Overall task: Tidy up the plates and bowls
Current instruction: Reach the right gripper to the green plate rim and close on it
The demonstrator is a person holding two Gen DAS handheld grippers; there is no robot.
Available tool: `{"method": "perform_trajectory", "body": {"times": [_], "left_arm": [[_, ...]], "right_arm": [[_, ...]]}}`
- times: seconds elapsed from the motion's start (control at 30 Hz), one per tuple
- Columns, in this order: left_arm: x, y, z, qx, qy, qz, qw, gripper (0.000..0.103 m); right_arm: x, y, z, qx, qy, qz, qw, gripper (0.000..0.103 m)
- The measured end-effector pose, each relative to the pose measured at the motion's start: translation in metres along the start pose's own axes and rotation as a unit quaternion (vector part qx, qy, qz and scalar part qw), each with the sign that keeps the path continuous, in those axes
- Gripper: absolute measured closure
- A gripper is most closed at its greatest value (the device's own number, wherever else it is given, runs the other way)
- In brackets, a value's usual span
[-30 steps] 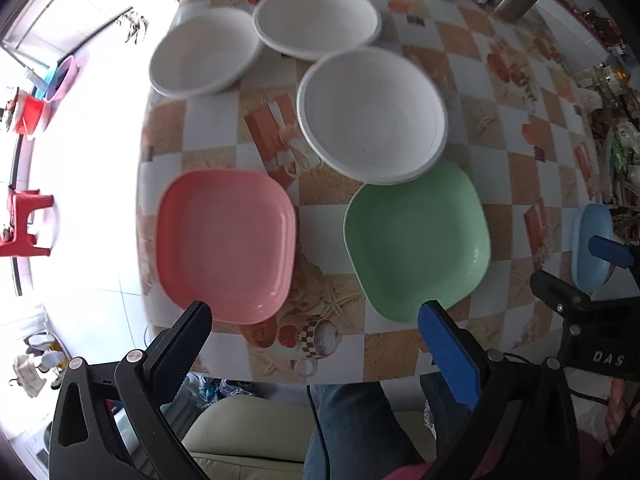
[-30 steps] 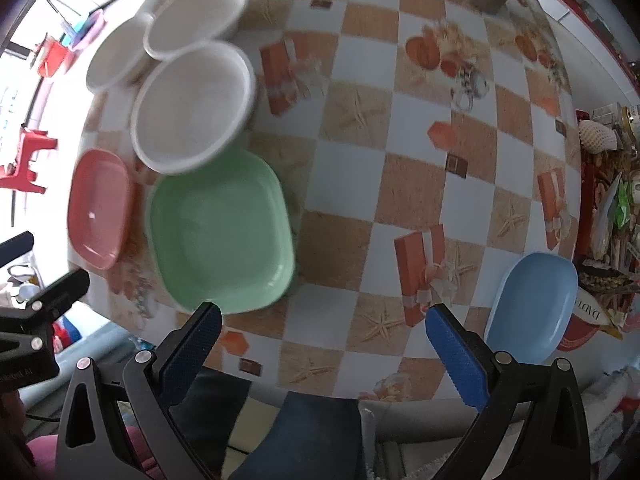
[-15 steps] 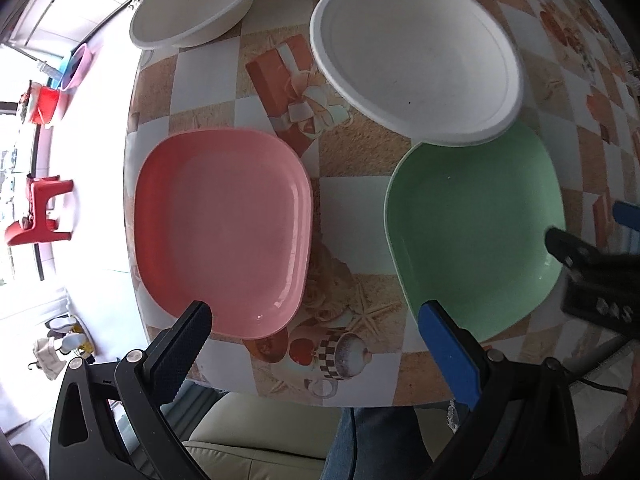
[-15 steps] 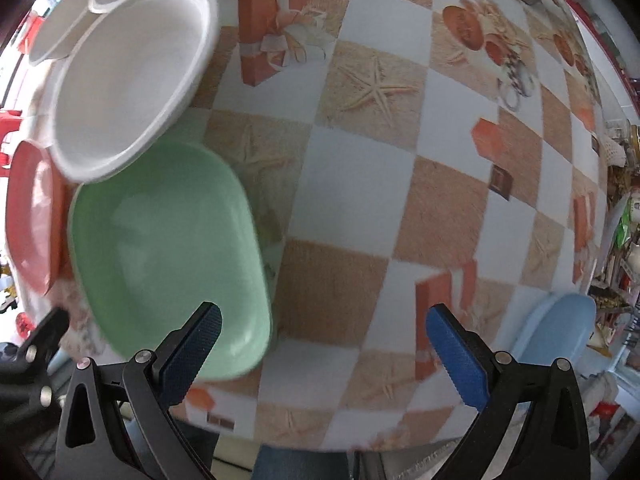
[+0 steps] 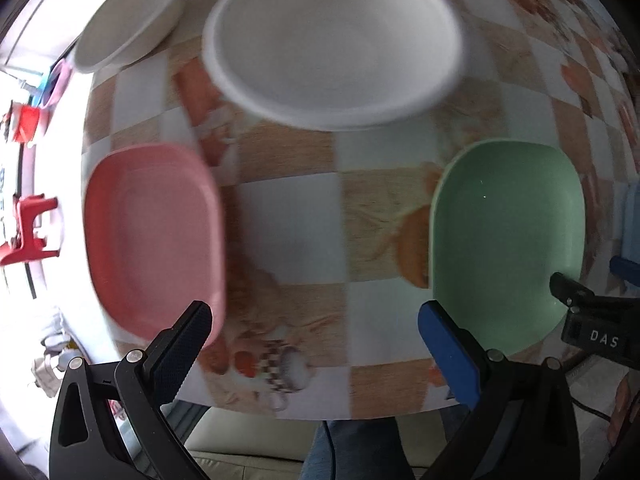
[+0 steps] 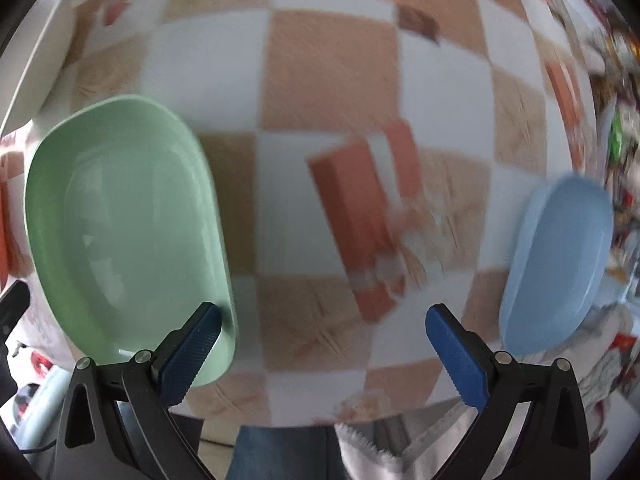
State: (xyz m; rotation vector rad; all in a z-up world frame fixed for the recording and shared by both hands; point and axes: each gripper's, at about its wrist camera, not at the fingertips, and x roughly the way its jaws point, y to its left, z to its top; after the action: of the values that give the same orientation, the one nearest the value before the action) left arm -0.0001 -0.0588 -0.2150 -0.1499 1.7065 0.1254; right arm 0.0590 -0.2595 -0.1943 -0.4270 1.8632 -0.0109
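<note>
Approach step: left gripper (image 5: 316, 322) and right gripper (image 6: 322, 326) both hang spread wide and empty over the table's near edge, green plate (image 6: 124, 236) between pink plate (image 5: 154, 240) and blue plate (image 6: 558, 264); next likely needs a jaw under one rim.

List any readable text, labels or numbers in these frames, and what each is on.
"DAS": white letters on the black body of the right gripper, seen at the right edge of the left wrist view.
Packaging in the clutter at the right edge of the right wrist view: too blurred to read.
Nothing readable on the green plate, pink plate, blue plate, white bowls or patterned tablecloth.
</note>
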Motion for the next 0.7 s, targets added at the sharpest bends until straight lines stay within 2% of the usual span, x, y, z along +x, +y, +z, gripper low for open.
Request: {"method": "perform_trajectory", "body": {"times": [0.2,0.4,0.5,0.6,0.63,0.7], "left_arm": [[0.012,-0.028,0.002,0.031,-0.010,0.017,0.9993,0.000],[0.037,-0.034,0.006,0.031,-0.025,0.028,0.9988,0.004],[0.052,-0.035,0.007,0.032,-0.014,0.027,0.9990,0.009],[0.058,-0.034,0.006,0.030,-0.030,0.010,0.9991,0.016],[0.058,-0.032,0.005,0.030,-0.031,0.005,0.9991,0.022],[0.062,-0.030,-0.001,0.024,-0.030,-0.014,0.9992,0.033]], "right_arm": [[-0.002,-0.014,0.005,0.015,-0.015,0.029,0.999,0.000],[-0.013,-0.033,0.035,0.023,-0.016,0.061,0.998,0.000],[-0.019,-0.027,0.040,0.010,-0.021,0.070,0.997,0.000],[-0.021,-0.016,0.044,0.004,-0.019,0.073,0.997,0.003],[-0.023,-0.013,0.043,0.002,-0.024,0.071,0.997,0.005],[-0.026,-0.012,0.045,-0.002,-0.032,0.072,0.997,0.017]]}}
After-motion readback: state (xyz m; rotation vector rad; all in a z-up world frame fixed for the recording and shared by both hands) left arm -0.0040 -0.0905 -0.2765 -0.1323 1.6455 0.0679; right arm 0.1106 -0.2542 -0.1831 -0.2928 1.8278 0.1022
